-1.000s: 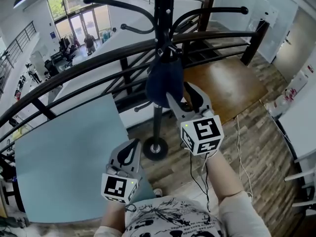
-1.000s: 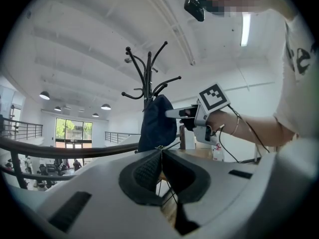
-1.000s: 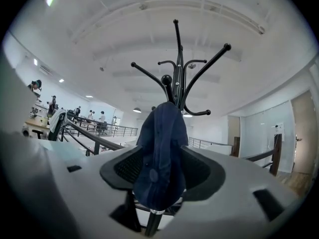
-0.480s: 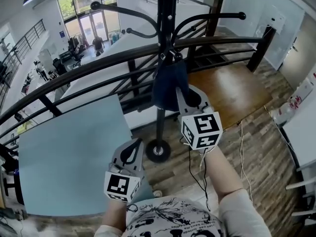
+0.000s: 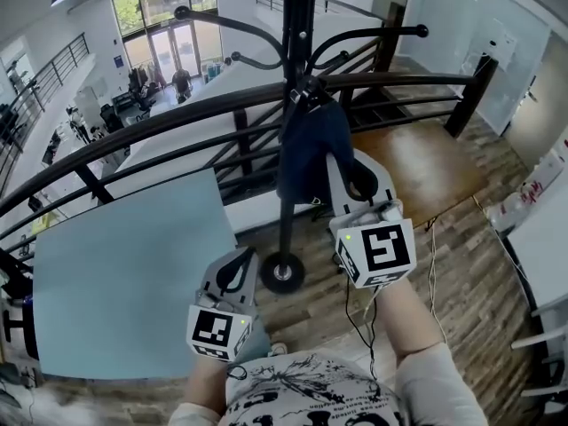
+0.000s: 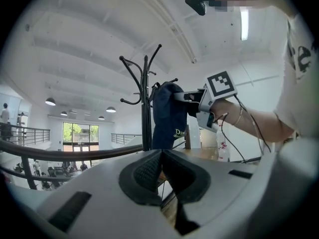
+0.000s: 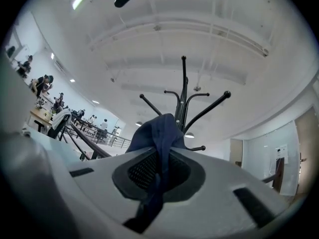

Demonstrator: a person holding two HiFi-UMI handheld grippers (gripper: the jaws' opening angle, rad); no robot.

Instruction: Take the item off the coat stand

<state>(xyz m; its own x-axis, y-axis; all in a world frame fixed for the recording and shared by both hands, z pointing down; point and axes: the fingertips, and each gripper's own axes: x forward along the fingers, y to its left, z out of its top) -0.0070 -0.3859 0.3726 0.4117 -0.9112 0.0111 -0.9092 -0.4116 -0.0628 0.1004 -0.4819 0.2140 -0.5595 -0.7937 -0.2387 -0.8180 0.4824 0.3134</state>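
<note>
Centrally, a dark blue fabric item (image 5: 306,153) hangs on the black metal coat stand (image 5: 297,25), with the right gripper (image 5: 348,171) jaws pinching it. The left gripper (image 5: 232,272) jaws are closed and empty. A curved black railing (image 5: 160,122) crosses behind, and the wooden floor (image 5: 461,264) lies open at lower right.

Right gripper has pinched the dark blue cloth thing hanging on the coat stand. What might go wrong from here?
The right gripper pinches only a thin fold of the dark blue cloth item in its jaws, so it may slip out when pulled. Its top hangs on the coat stand; a sideways pull might snag it and rock the stand beside the railing.
</note>
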